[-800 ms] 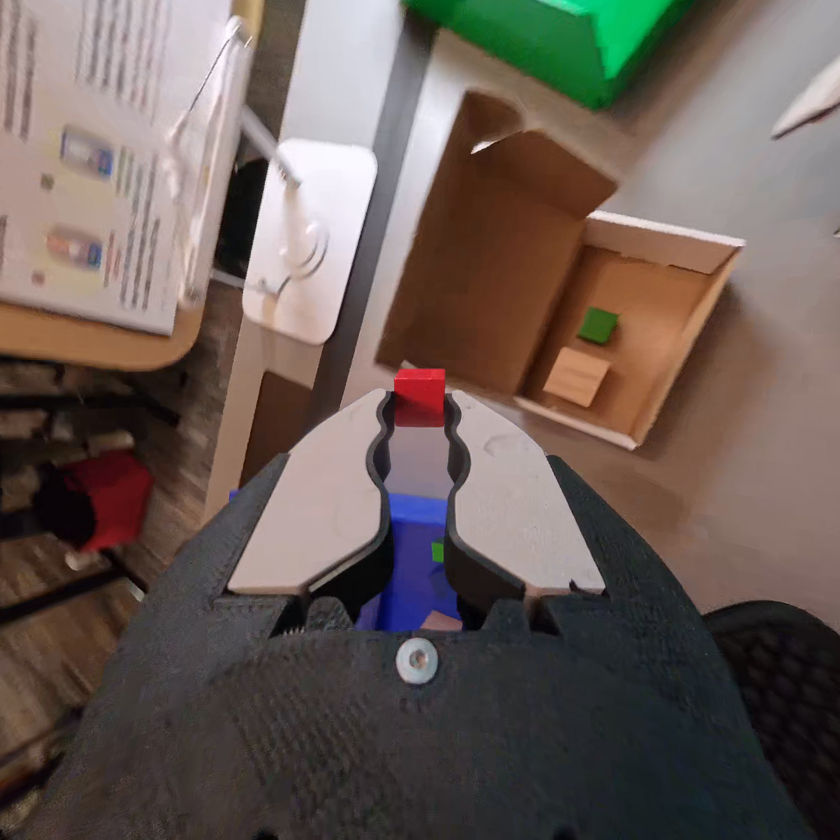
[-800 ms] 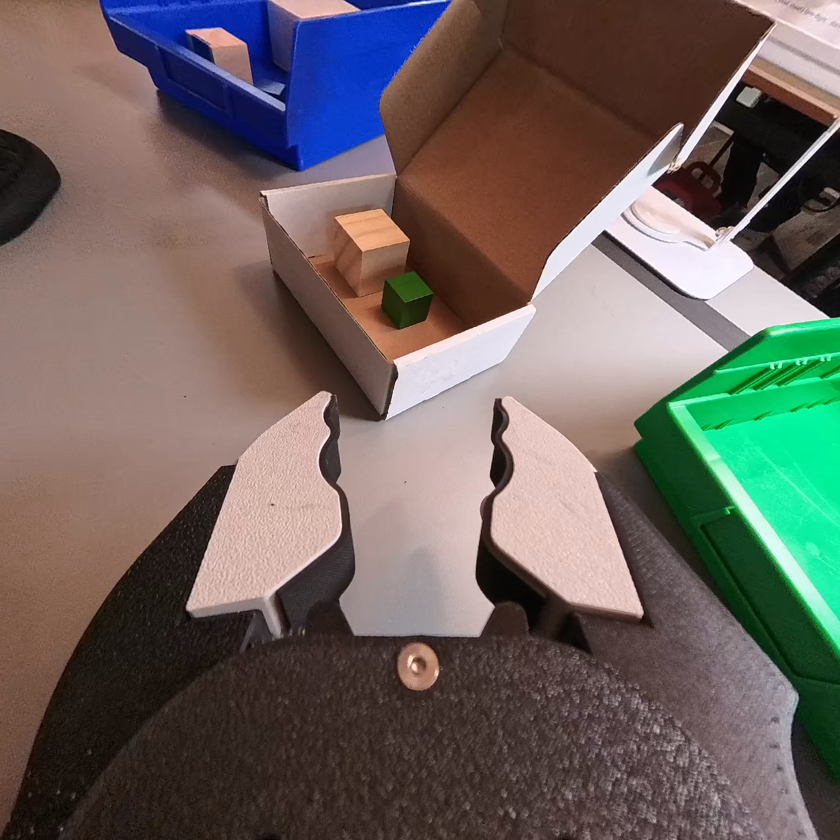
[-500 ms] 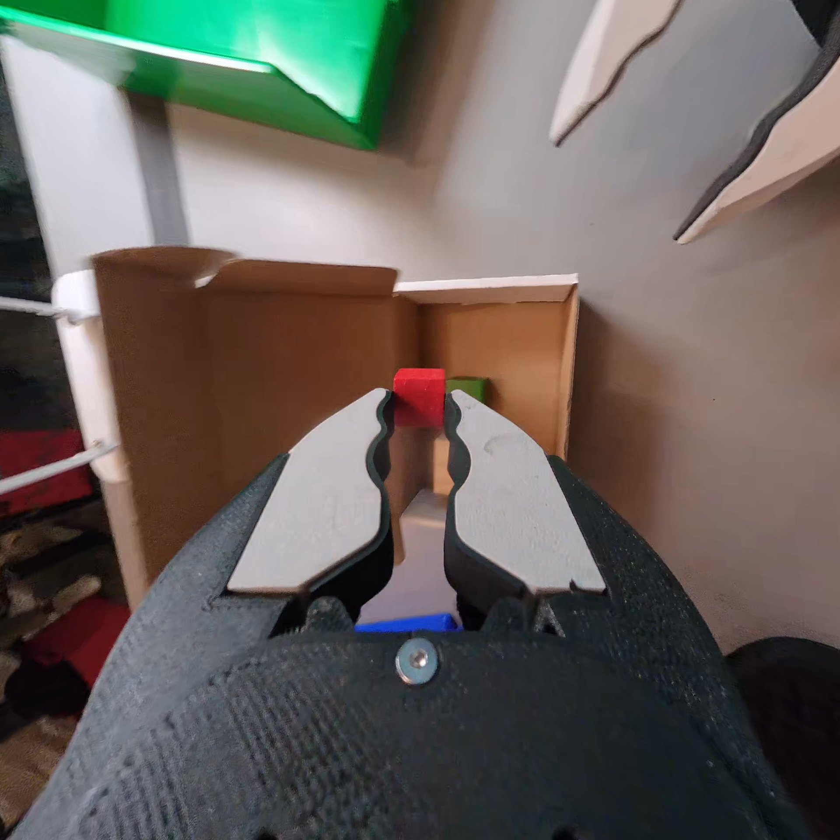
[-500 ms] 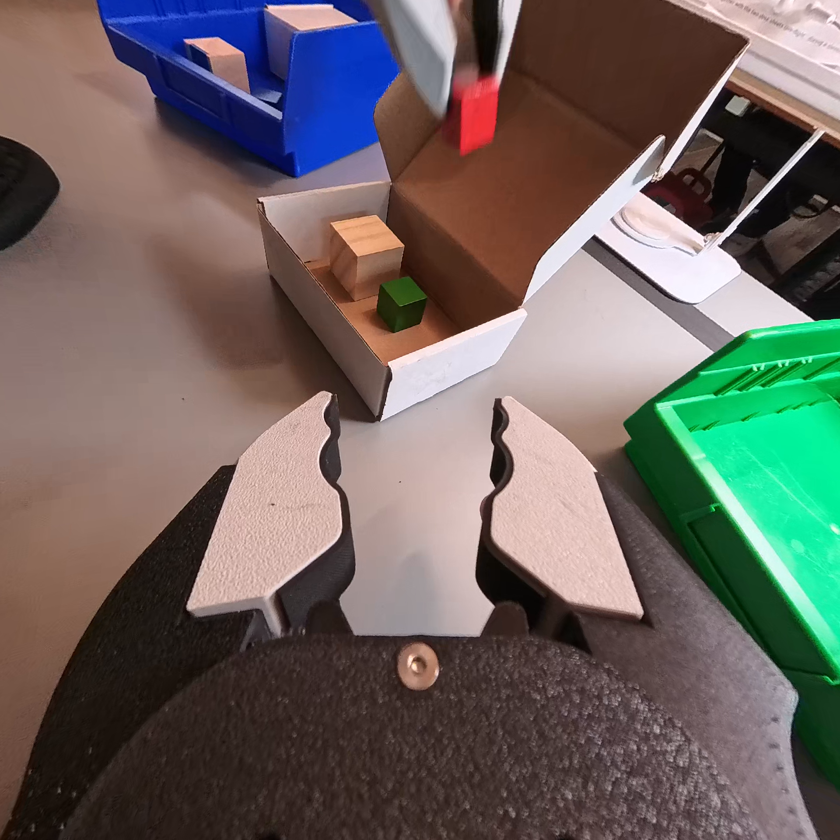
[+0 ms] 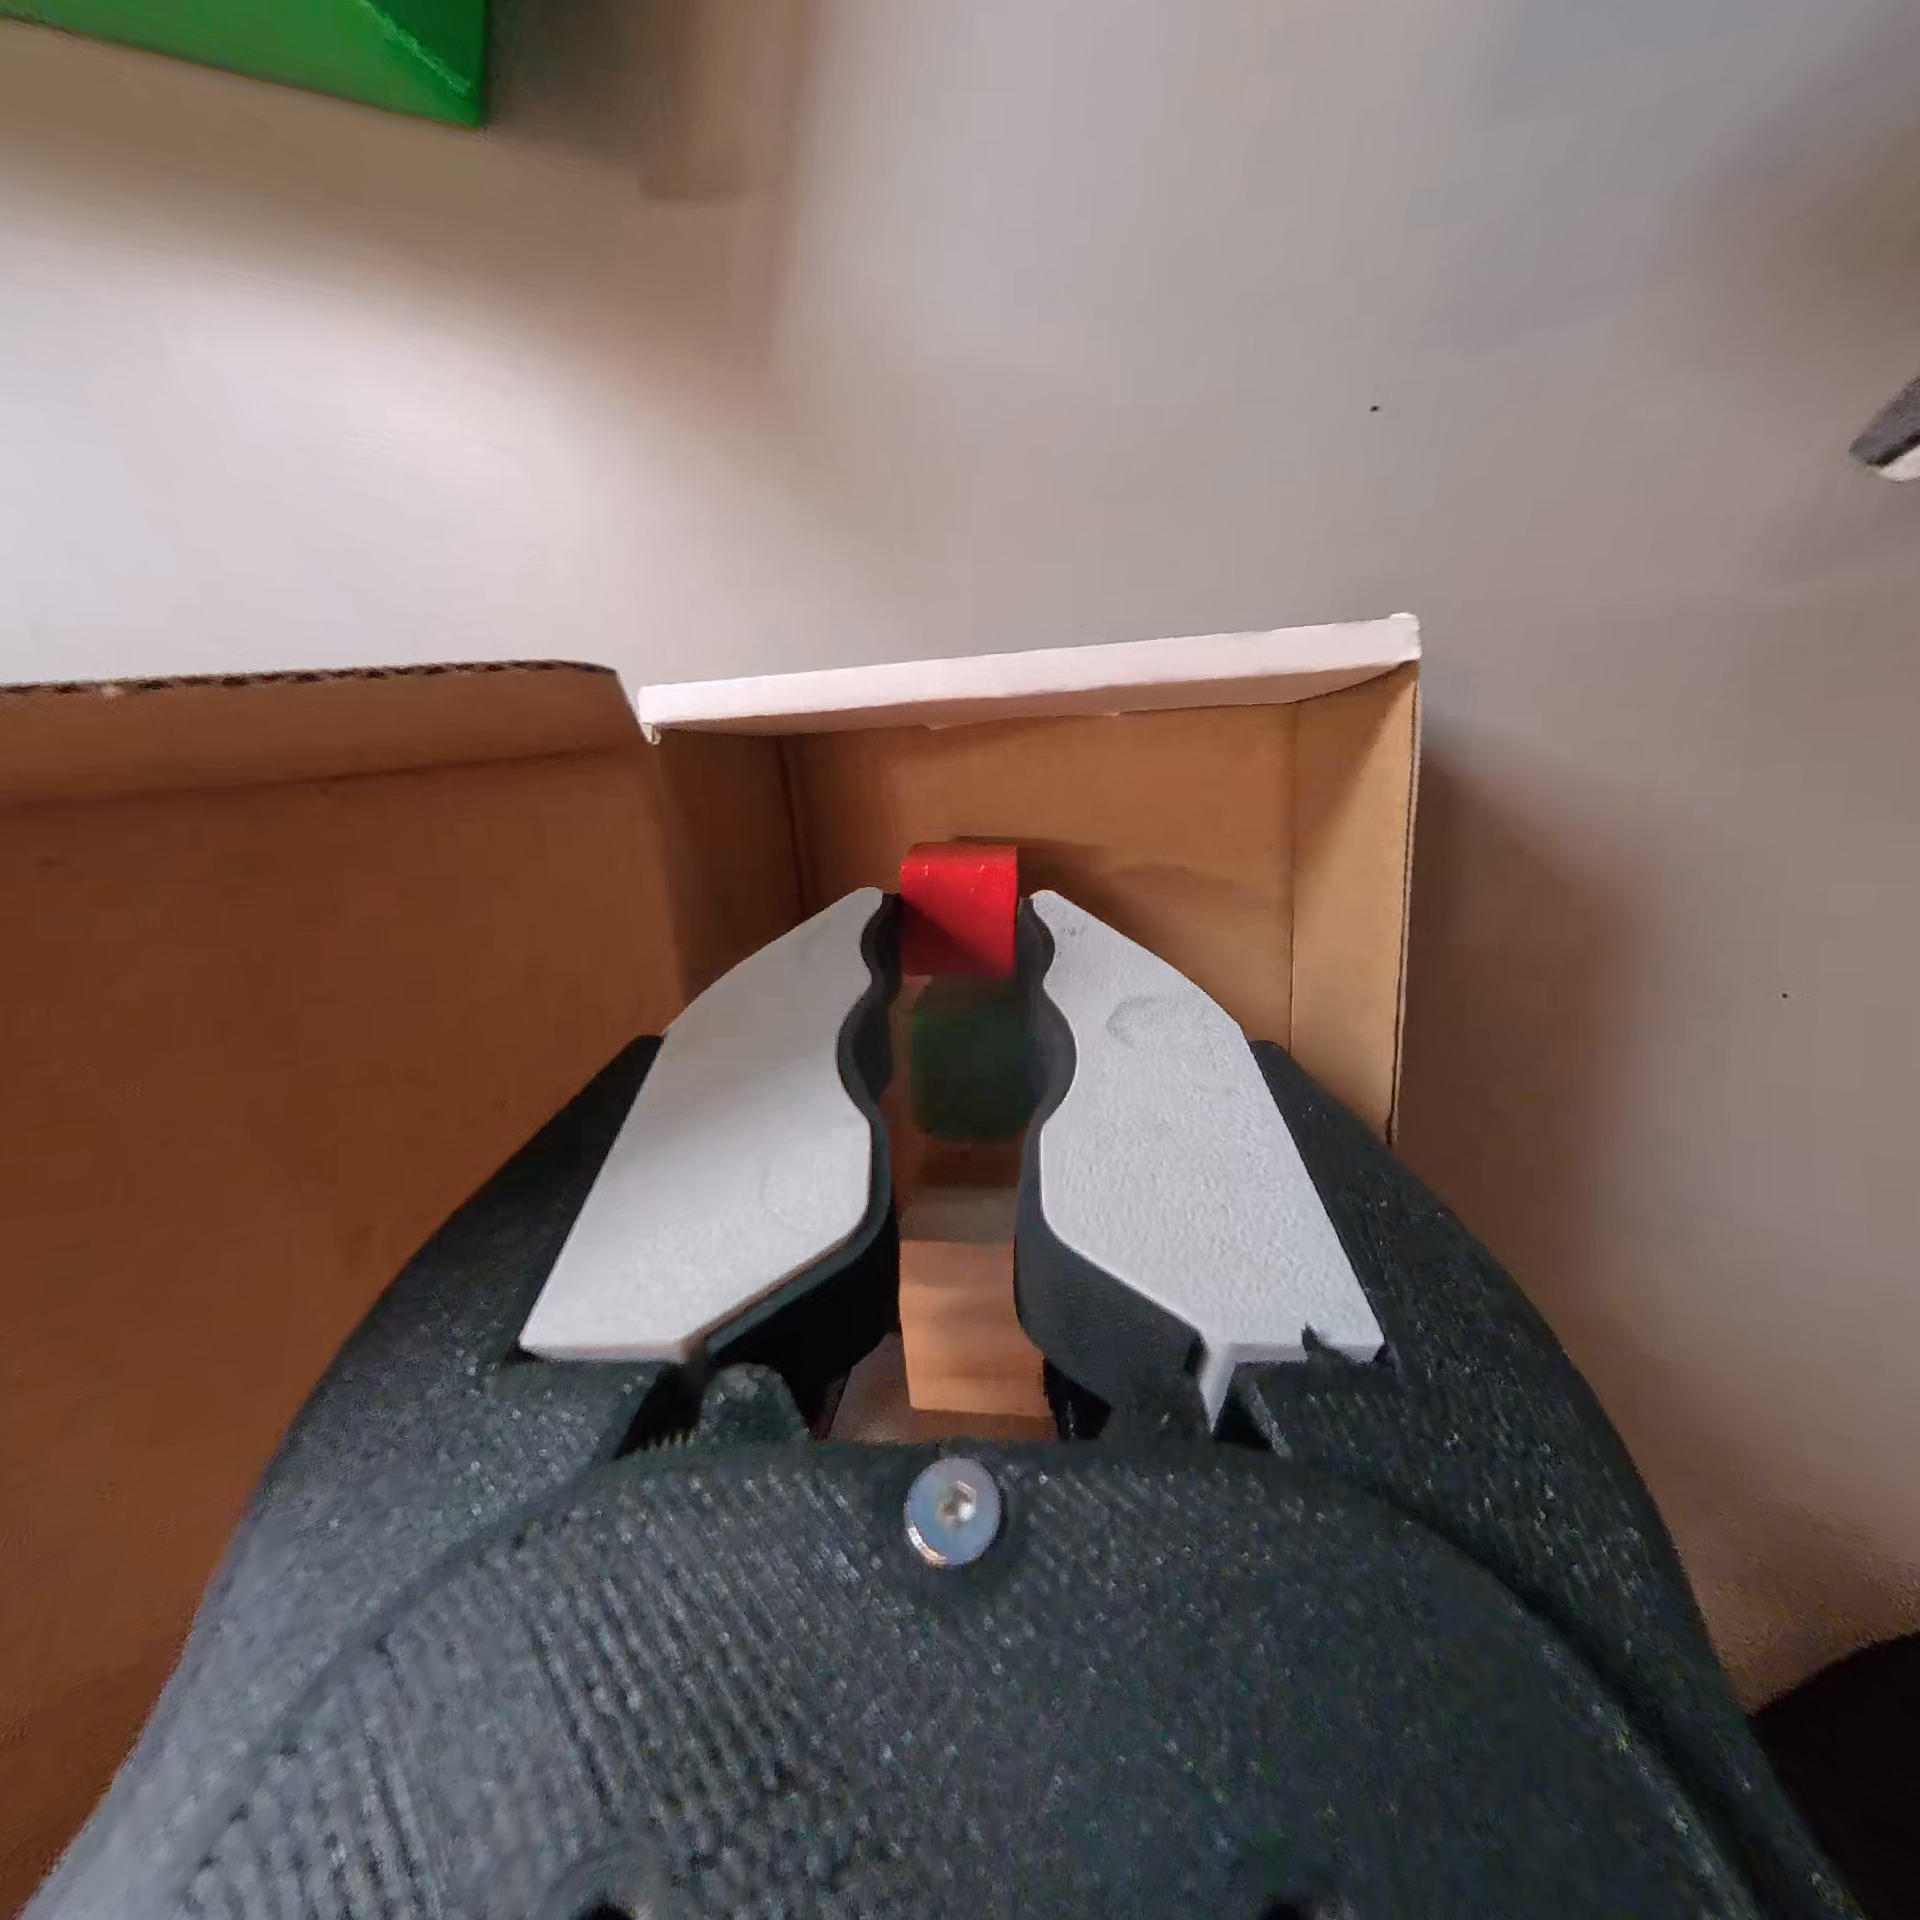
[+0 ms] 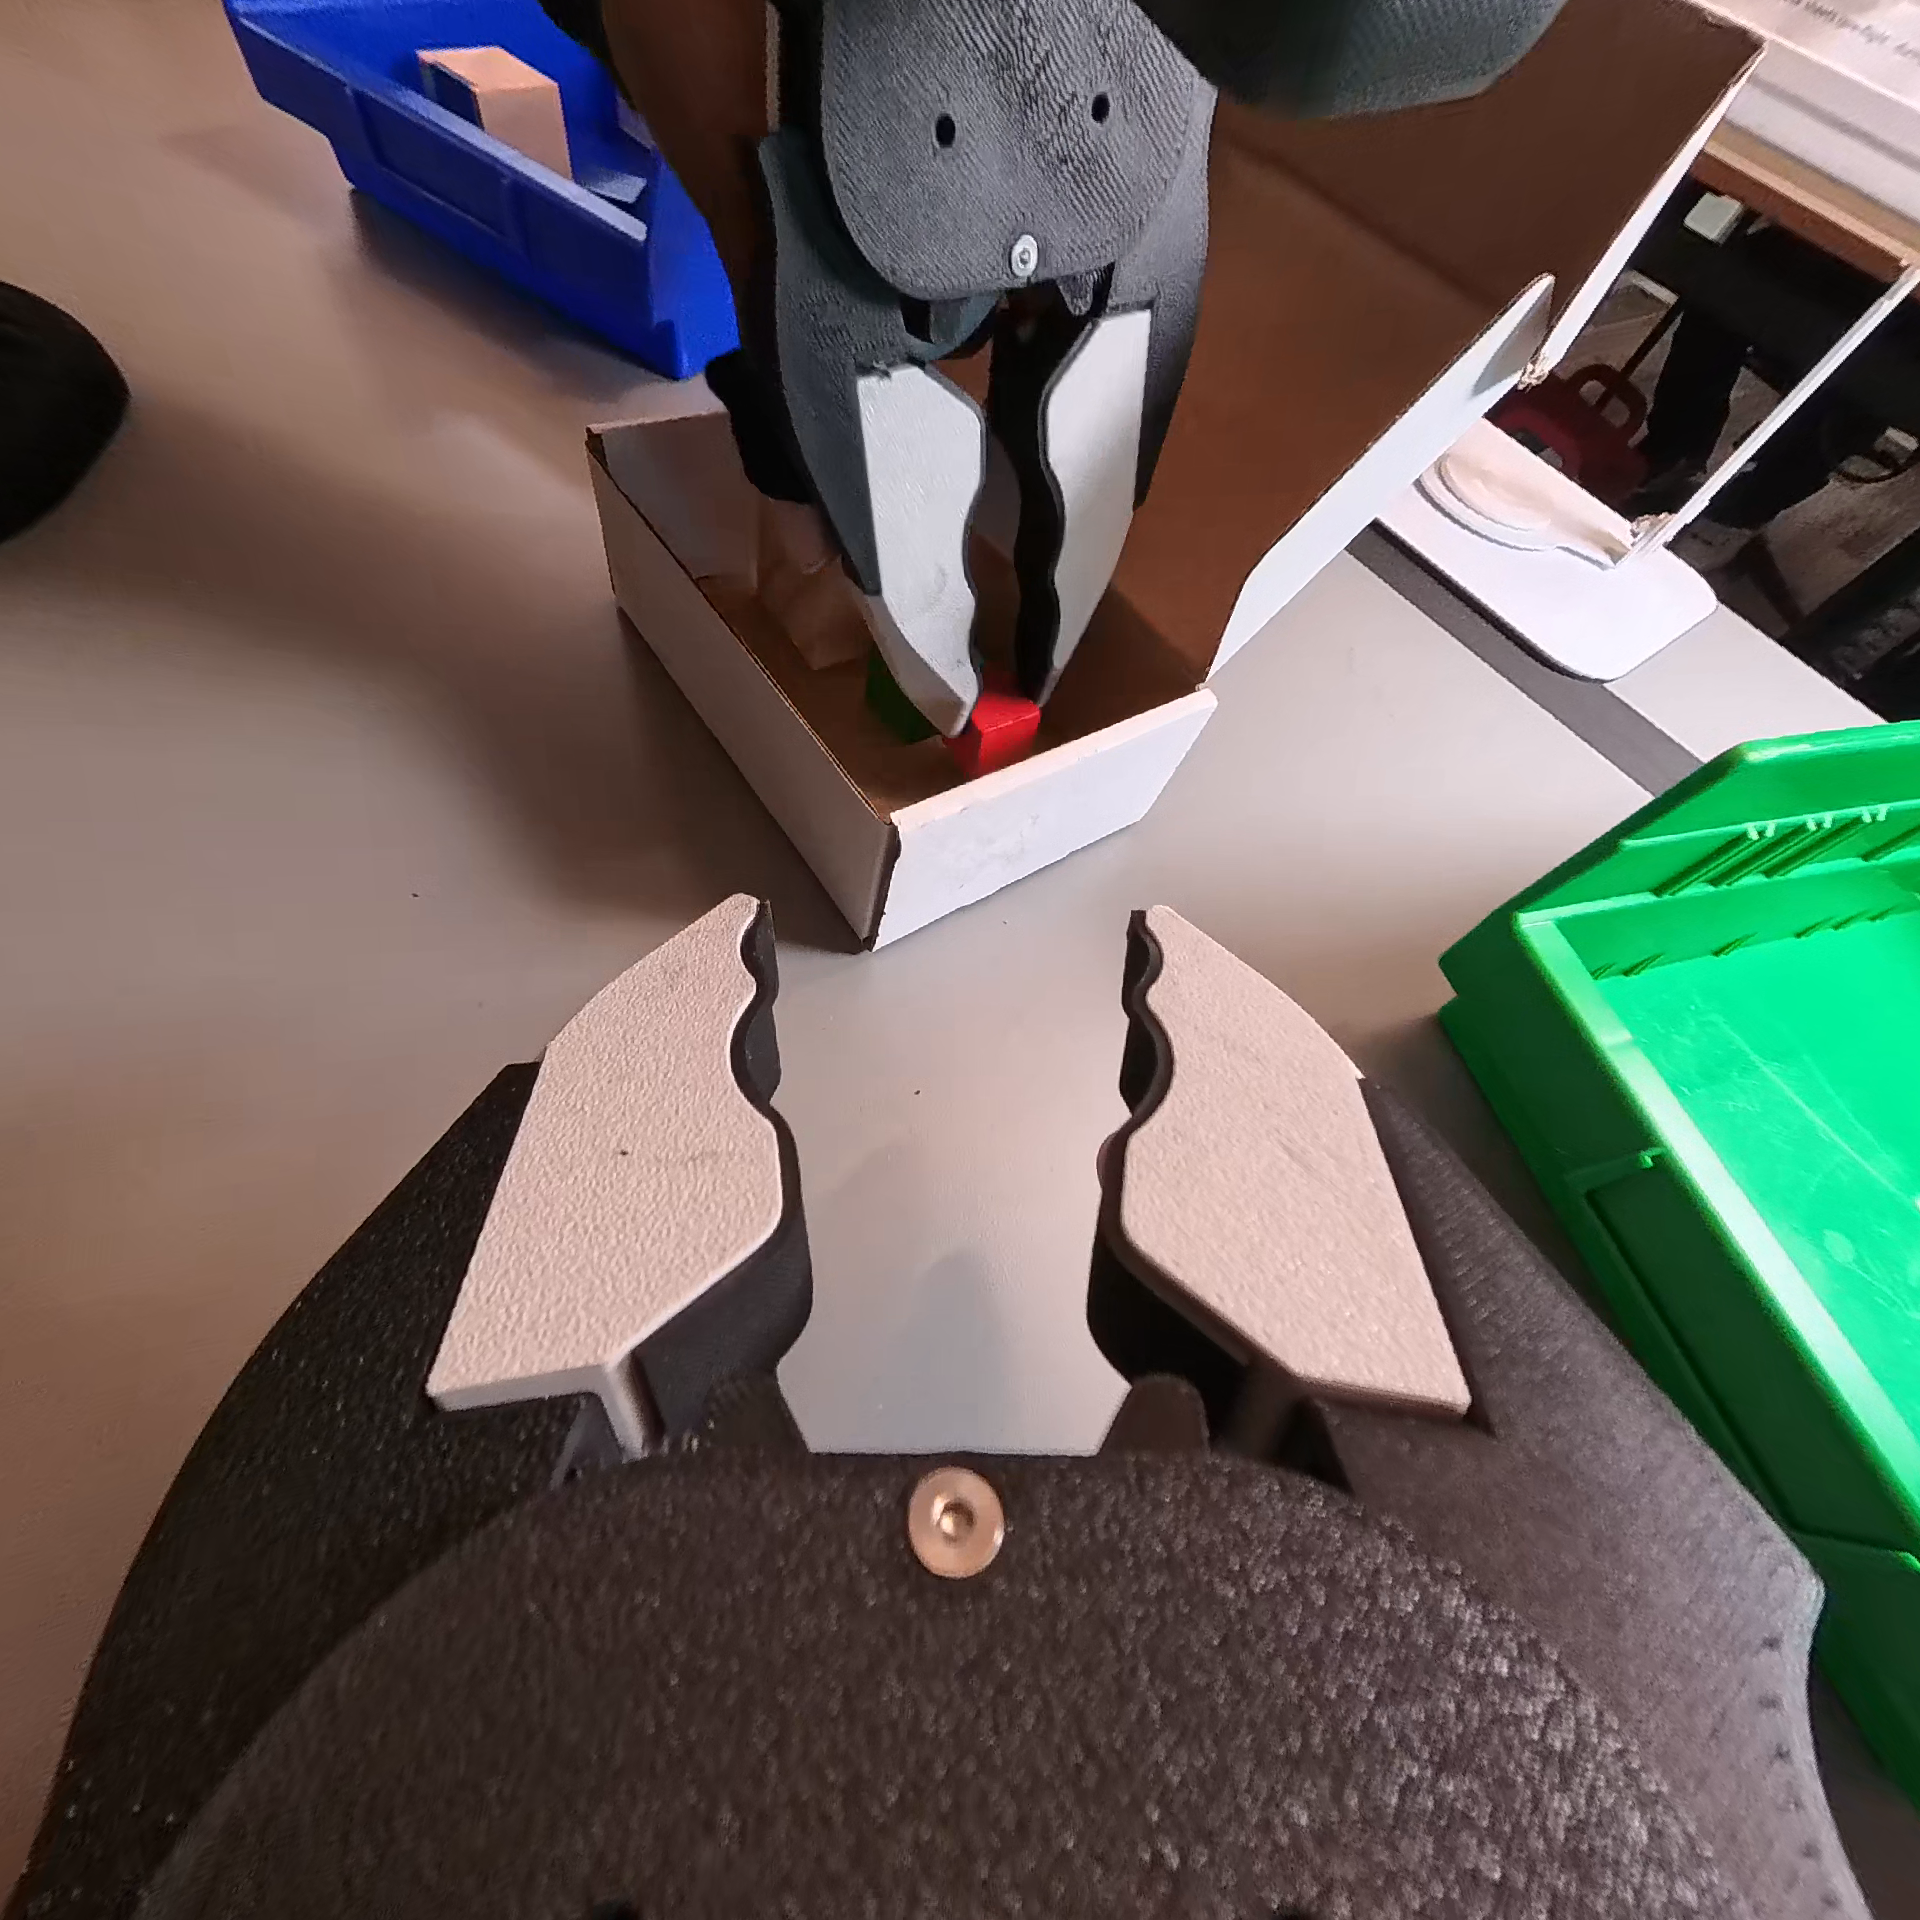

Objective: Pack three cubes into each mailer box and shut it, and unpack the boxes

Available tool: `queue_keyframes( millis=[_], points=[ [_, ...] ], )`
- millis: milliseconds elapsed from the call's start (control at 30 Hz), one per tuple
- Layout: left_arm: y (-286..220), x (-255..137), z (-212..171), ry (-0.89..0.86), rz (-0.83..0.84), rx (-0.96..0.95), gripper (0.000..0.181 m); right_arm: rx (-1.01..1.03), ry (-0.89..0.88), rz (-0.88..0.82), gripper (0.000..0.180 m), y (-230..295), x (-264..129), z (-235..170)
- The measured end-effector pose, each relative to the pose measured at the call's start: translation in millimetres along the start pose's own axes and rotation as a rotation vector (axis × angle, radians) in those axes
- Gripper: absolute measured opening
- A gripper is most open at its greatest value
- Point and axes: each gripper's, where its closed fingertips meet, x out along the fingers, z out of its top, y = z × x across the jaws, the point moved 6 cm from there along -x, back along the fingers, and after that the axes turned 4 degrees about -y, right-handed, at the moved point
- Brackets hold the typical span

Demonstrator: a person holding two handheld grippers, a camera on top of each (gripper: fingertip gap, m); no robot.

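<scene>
My left gripper (image 5: 958, 914) is shut on a small red cube (image 5: 956, 909) and reaches down inside the open white mailer box (image 5: 1351, 883). In the right wrist view the left gripper (image 6: 1003, 691) holds the red cube (image 6: 1000, 732) at the box floor, near the front wall (image 6: 1049, 821). A green cube (image 5: 966, 1075) and a plain wooden cube (image 5: 961, 1320) lie in the box behind the red one; the green cube (image 6: 888, 707) and the wooden cube (image 6: 826, 623) are partly hidden. The box lid (image 6: 1351, 312) stands open. My right gripper (image 6: 945, 977) is open and empty, just in front of the box.
A green bin (image 6: 1714, 1091) stands at the right, its corner also in the left wrist view (image 5: 312, 52). A blue bin (image 6: 499, 177) with a wooden block (image 6: 509, 104) is at the back left. A white stand base (image 6: 1538, 561) sits behind the box at the table edge. The grippers' ends are close to 11 cm from one another.
My left gripper has carried the red cube from above the blue bin over to the box and lowered it inside to the floor. The right gripper has stayed open and nearly still.
</scene>
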Motion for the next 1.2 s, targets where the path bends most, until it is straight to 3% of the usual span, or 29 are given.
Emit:
queue_keyframes(
  millis=[633, 933, 1100, 1200],
  points=[
    [-3, 4, 3, -0.045, -0.009, -0.035, 0.024, -0.003, 0.009, 0.005, 0.064, 1, 1, -1],
    [-3, -68, 2, -0.259, 0.103, -0.104, 0.03, -0.005, 0.013, 0.009, 0.064, 2, 2, -3],
    [8, -128, -30, -0.48, 0.291, -0.255, 0.029, 0.012, -0.028, -0.023, 0.063, -4, 3, 3],
    [16, -152, -60, -0.648, 0.405, -0.408, 0.028, 0.053, -0.069, -0.101, 0.049, -21, 5, 12]
  ],
)
